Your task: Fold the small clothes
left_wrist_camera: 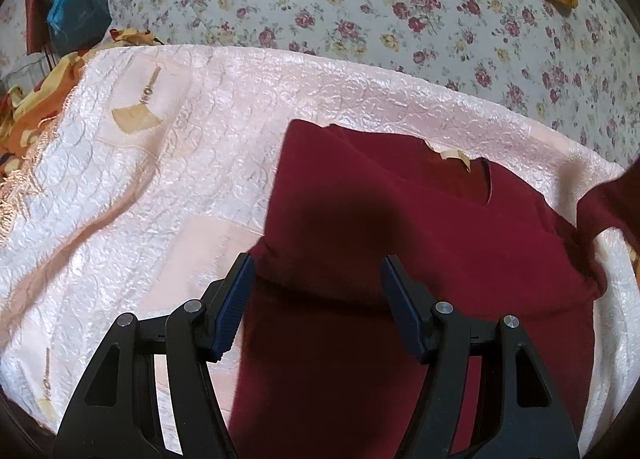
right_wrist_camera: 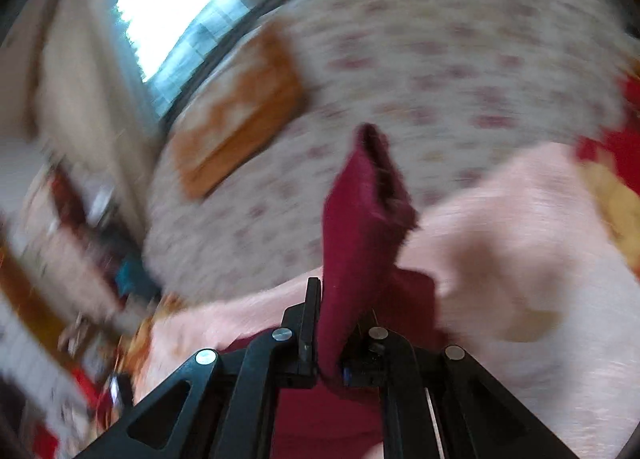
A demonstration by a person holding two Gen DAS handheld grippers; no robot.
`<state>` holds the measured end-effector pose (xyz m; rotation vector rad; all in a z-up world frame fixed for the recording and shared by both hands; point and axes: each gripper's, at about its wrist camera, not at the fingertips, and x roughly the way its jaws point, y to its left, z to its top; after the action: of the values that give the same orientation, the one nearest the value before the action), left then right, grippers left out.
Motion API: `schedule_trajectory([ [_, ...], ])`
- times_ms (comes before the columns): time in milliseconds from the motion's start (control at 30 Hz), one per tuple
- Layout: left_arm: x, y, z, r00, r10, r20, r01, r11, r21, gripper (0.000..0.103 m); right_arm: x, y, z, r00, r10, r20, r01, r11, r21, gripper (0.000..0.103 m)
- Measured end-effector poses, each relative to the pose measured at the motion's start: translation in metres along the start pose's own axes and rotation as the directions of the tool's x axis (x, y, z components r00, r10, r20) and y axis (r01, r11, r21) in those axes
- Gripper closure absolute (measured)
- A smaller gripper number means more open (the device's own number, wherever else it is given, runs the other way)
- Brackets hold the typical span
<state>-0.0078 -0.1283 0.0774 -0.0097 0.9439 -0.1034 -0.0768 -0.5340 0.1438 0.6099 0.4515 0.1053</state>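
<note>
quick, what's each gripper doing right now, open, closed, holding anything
Left gripper: open, nothing held, poised over the dark red knit garment.
Right gripper: closed on a fold of that garment.

Shirt (left_wrist_camera: 420, 243) on quilted cloth (left_wrist_camera: 160, 179); floral bedsheet (left_wrist_camera: 360, 11) behind.

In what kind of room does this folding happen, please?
Most likely a bedroom at home. The dark red shirt lies on a shiny pink quilted cover spread over a bed with a floral sheet, and a bright window shows in the blurred right wrist view.
</note>
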Motion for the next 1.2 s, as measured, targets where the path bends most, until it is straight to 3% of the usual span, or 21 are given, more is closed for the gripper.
schedule_trajectory([
  [100,0.000,0.010,0.000,1.000,0.000,-0.002,0.000,1.000,-0.022,0.038,0.041,0.046,-0.024,0.992,0.058,-0.109,-0.067,0.994,-0.084,0.096],
  [200,0.001,0.020,-0.002,1.000,0.001,-0.011,-0.002,0.999,-0.044,0.038,0.087,0.080,-0.057,0.976,0.047,-0.213,-0.081,0.985,-0.154,0.096],
  [333,0.004,0.029,-0.006,1.000,-0.012,-0.027,0.010,0.998,-0.069,0.038,0.150,0.107,-0.115,0.926,-0.015,-0.378,-0.081,0.968,-0.236,0.093],
  [367,0.005,0.031,-0.007,0.999,-0.019,-0.033,0.016,0.997,-0.073,0.038,0.162,0.107,-0.127,0.906,-0.037,-0.421,-0.076,0.965,-0.250,0.084],
  [400,0.006,0.032,-0.008,0.999,-0.029,-0.040,0.026,0.997,-0.075,0.038,0.175,0.107,-0.141,0.875,-0.053,-0.481,-0.083,0.963,-0.257,0.062],
  [467,0.005,0.033,-0.009,0.999,-0.037,-0.038,0.035,0.997,-0.072,0.038,0.183,0.107,-0.159,0.840,-0.026,-0.541,-0.123,0.963,-0.238,0.044],
  [667,0.004,0.026,-0.006,0.993,-0.109,-0.037,0.105,0.991,-0.085,0.038,0.151,0.101,-0.148,0.856,0.031,-0.516,-0.165,0.962,-0.216,0.044],
  [900,0.008,-0.015,-0.010,0.978,-0.196,-0.074,0.195,0.981,-0.014,0.038,0.087,0.070,-0.121,0.898,0.056,-0.436,-0.122,0.985,-0.124,0.044],
  [1033,0.019,-0.041,-0.015,0.974,-0.199,-0.112,0.201,0.980,0.009,0.040,0.061,0.049,-0.112,0.921,0.042,-0.388,-0.077,0.994,-0.073,0.044],
  [1100,0.023,-0.057,-0.017,0.976,-0.182,-0.123,0.190,0.980,0.055,0.061,0.049,0.041,-0.108,0.929,0.040,-0.368,-0.064,0.997,-0.052,0.044],
  [1133,0.023,-0.063,-0.018,0.979,-0.168,-0.119,0.178,0.981,0.082,0.080,0.043,0.035,-0.107,0.935,0.036,-0.354,-0.054,0.998,-0.041,0.044],
  [1200,0.017,-0.071,-0.016,0.987,-0.139,-0.085,0.149,0.981,0.126,0.091,0.035,0.029,-0.104,0.941,0.023,-0.337,-0.035,0.999,-0.030,0.043],
])
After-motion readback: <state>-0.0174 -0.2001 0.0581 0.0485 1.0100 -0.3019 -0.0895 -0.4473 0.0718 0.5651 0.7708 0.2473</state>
